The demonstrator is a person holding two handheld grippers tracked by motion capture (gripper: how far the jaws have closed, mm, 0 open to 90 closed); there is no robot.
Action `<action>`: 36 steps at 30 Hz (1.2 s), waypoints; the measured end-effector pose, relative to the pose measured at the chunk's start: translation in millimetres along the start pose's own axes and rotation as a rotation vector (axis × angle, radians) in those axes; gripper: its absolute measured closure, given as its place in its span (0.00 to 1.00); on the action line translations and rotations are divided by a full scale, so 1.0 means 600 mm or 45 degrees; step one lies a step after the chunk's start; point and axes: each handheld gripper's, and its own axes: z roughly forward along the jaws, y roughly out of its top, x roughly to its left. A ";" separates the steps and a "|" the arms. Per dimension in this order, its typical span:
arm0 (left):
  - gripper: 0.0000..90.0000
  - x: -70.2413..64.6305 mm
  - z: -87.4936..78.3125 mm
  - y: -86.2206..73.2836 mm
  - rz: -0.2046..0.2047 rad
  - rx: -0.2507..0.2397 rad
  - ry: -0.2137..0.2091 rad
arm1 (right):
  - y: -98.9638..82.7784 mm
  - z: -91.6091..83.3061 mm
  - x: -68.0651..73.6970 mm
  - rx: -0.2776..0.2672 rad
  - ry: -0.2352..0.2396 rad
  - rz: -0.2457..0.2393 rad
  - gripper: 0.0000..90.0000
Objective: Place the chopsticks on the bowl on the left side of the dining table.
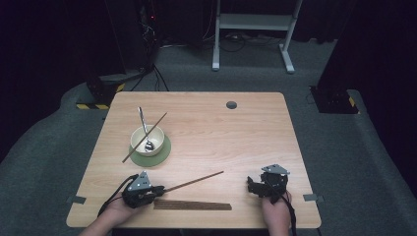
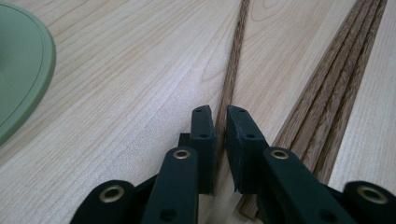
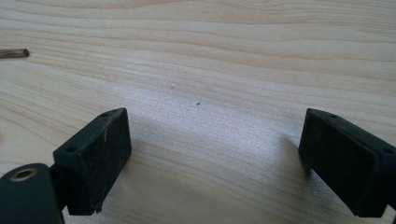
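A dark wooden chopstick (image 1: 194, 180) lies slantwise on the table, near its front edge. My left gripper (image 1: 158, 189) is shut on its near end. In the left gripper view the chopstick (image 2: 233, 60) runs away from between the two pads, and my left gripper (image 2: 220, 112) pinches it just above the wood. My right gripper (image 1: 260, 184) rests at the front right, apart from the chopstick's far tip. In the right gripper view my right gripper (image 3: 215, 135) stands wide open over bare table, with the chopstick tip (image 3: 14, 53) at the far left.
A cream bowl (image 1: 146, 141) sits on a green saucer (image 1: 164, 153) at mid left, with a metal spoon (image 1: 143, 123) in it and a second chopstick (image 1: 156, 125) across its rim. A dark ribbed wooden strip (image 1: 192, 205) lies along the front edge, right of my left gripper.
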 end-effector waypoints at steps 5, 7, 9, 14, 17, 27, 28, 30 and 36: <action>0.79 -0.008 0.006 0.003 0.036 -0.010 -0.002 | 0.000 0.000 0.000 0.000 0.003 -0.002 0.10; 0.80 -0.007 0.007 0.001 0.015 -0.024 -0.005 | 0.000 0.000 0.000 0.000 0.003 -0.002 0.10; 0.83 -0.008 0.007 0.001 0.030 -0.028 0.011 | 0.000 0.000 0.000 -0.001 0.004 -0.002 0.10; 0.91 -0.009 0.008 0.001 0.039 -0.029 0.002 | 0.000 0.000 0.000 -0.001 0.006 -0.005 0.10; 0.93 -0.009 0.008 0.003 0.045 -0.022 0.000 | 0.000 0.000 0.000 -0.001 0.007 -0.005 0.10; 0.93 0.006 -0.003 0.002 -0.032 -0.059 0.002 | 0.000 0.000 0.000 -0.001 0.006 -0.007 0.10; 0.93 0.008 -0.006 0.002 -0.041 -0.071 0.001 | 0.000 0.000 0.000 -0.001 0.006 -0.007 0.10; 0.93 0.009 -0.011 0.003 -0.061 -0.092 -0.007 | 0.000 0.000 0.000 -0.001 0.006 -0.007 0.10; 0.93 0.010 -0.023 0.008 -0.079 -0.149 -0.001 | 0.000 0.000 0.000 -0.001 0.006 -0.007 0.10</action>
